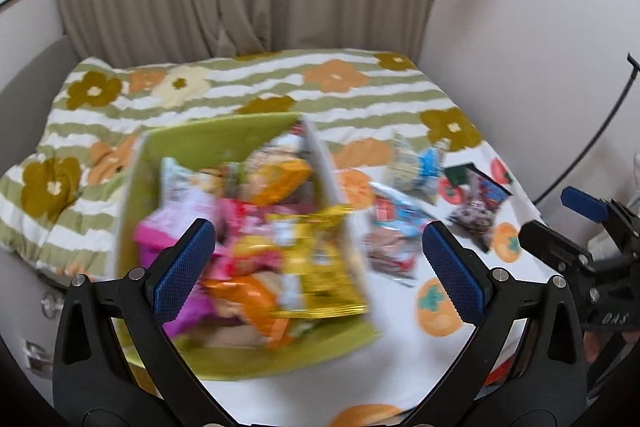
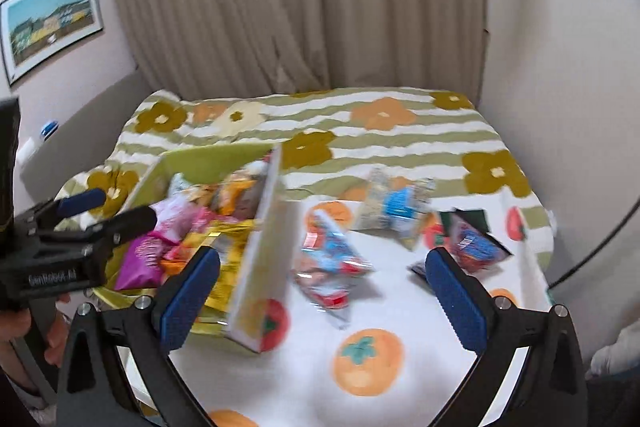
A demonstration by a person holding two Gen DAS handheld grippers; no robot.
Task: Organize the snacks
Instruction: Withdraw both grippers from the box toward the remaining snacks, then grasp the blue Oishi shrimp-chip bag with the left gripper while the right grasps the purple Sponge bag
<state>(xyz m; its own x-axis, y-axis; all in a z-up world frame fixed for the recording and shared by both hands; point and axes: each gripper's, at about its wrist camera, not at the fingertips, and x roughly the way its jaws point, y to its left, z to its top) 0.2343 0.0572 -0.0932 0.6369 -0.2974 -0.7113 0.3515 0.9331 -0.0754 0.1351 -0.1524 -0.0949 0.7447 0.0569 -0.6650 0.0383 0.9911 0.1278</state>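
The left hand-held gripper (image 1: 318,267) hovers with its blue pads spread wide apart, holding nothing, above a green box (image 1: 224,139) heaped with snack packets, a yellow packet (image 1: 320,267) on top. The box sits on a bed (image 1: 280,83) with a flowered cover. The right hand-held gripper (image 2: 322,297) is likewise spread and empty. Beside the box, on the white cloth printed with orange fruit, three packets lie apart (all blurred): a red-and-blue one (image 2: 330,267), a pale blue-labelled one (image 2: 394,207) and a dark one (image 2: 474,247).
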